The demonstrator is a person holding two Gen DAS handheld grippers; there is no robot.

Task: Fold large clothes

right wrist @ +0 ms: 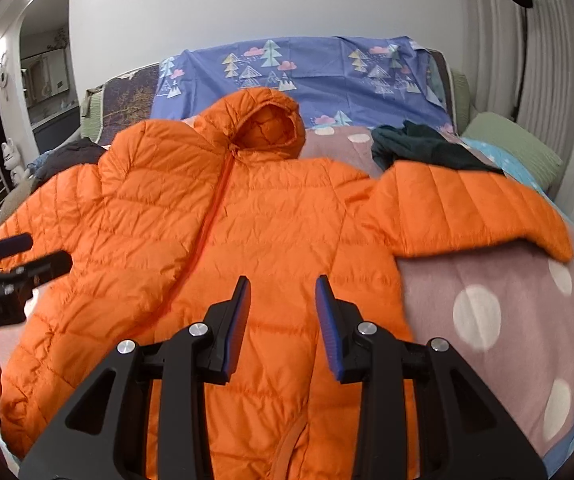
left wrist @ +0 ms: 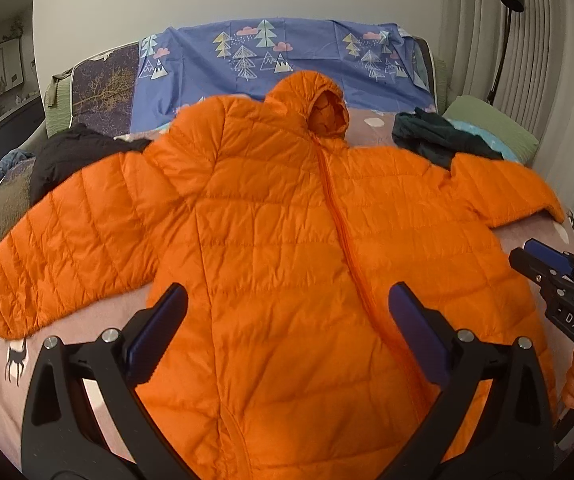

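Your left tongs [left wrist: 287,328] stand wide with nothing between the pads, hovering over the lower body of the orange jacket [left wrist: 279,216], zipper [left wrist: 337,216] just inside the right-hand pad. Your right tongs [right wrist: 283,320] are narrower, part open, also empty, above the jacket's lower right panel. The jacket lies front up and spread flat on the bed [right wrist: 487,304], hood [right wrist: 267,124] at the far end from both tongs, one sleeve [left wrist: 63,248] out past your left tongs, the other sleeve [right wrist: 475,212] out past your right tongs and draped toward the bed edge. No fold looks started. Risks, as I judge them: the shell looks slick and puffy, so a shallow pinch can slip off, or grab only the top layer and leave the back behind. The narrower right tongs may not take the padded thickness; open them first. The far sleeve's cuff touches a dark green garment [right wrist: 427,148] beyond your right tongs, and a black garment [left wrist: 67,148] sits against the shoulder beyond your left tongs; dragging a sleeve in could pull either along. The trapped air may spring a fold back open. Your tongs are close together, so watch for a clash when crossing.
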